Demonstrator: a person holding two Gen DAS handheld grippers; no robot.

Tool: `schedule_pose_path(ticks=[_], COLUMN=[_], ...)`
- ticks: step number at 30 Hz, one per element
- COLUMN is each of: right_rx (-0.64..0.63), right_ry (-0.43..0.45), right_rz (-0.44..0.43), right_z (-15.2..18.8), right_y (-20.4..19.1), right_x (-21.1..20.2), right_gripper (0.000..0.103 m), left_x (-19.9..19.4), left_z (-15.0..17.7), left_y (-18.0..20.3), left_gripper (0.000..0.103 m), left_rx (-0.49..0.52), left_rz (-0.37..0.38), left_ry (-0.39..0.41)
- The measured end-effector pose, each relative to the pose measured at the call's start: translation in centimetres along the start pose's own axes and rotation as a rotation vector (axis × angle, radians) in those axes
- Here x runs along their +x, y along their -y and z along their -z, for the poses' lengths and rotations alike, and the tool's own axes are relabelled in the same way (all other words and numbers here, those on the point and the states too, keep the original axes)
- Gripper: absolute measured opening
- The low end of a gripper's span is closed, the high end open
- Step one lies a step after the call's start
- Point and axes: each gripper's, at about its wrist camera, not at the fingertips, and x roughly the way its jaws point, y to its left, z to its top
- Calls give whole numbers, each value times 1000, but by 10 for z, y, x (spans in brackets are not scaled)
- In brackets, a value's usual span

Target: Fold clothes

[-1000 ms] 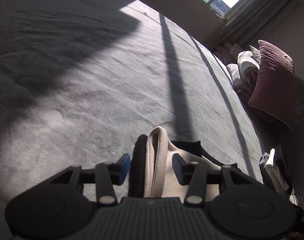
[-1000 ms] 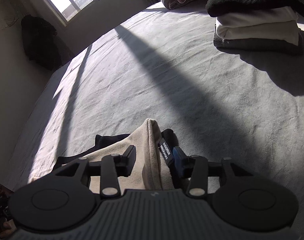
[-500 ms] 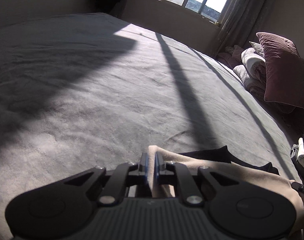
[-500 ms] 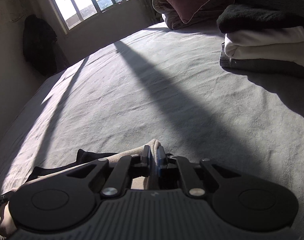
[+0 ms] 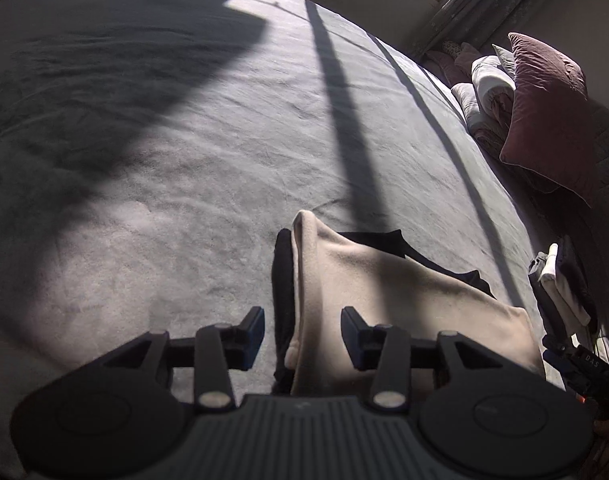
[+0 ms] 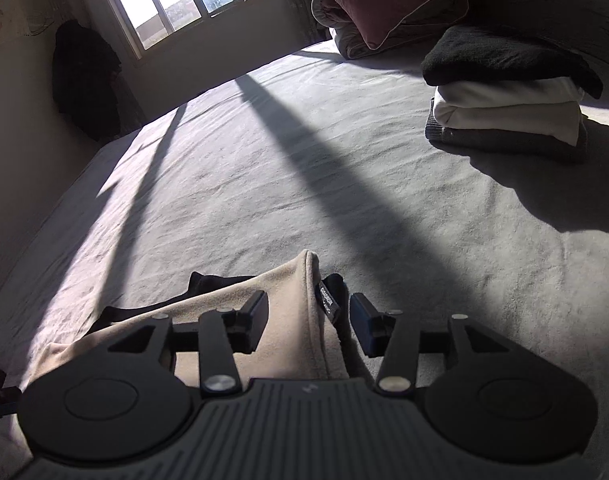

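Both claws, left (image 5: 302, 330) & right (image 6: 309, 322), reopened off beige garment (image 5: 384, 292), near edge hidden.

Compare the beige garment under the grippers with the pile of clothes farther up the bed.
The beige garment is one piece lying low, black lining showing at its edges; the pile is stacked higher: black on white on grey. The garment sits between open jaws; the pile lies apart. Both rest on the bed.

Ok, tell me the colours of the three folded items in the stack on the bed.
Black on top, white in the middle, dark grey at the bottom of the stack. It shows best in the right wrist view.
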Motion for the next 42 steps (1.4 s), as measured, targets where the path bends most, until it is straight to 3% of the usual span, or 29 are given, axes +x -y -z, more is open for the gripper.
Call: schedule_pose_path(ticks=[3, 8, 14, 18, 22, 24, 27, 30, 37, 42], right_rx=[49, 96, 56, 2, -83, -126, -194, -263, -346, -422], right_ry=[-29, -60, -33, 1, 35, 50, 66, 86, 80, 43], right_rz=[-20, -18, 3, 3, -1, -15, -42, -63, -69, -42], right_z=[6, 15, 17, 17, 20, 22, 26, 32, 45, 61], right_y=[8, 14, 10, -2, -25, -39, -63, -84, -101, -99], right_x=[-11, -8, -14, -20, -20, -16, -8, 6, 38, 62], right_gripper=[50, 50, 50, 50, 50, 50, 50, 50, 50, 52], left_x=[2, 19, 4, -6, -23, -25, -10, 13, 57, 56], left_z=[14, 28, 25, 23, 19, 17, 15, 16, 21, 24], left_y=[1, -1, 9, 15, 25, 33, 52, 67, 53, 48], left_gripper=[41, 37, 50, 50, 50, 50, 50, 50, 48, 47], left_rx=[52, 106, 142, 165, 160, 165, 213, 281, 265, 283], left_rz=[-5, -91, -161, -207, -196, -129, -71, -63, -120, -113], left_ry=[-35, -65, -18, 15, 148, 207, 248, 288, 238, 227])
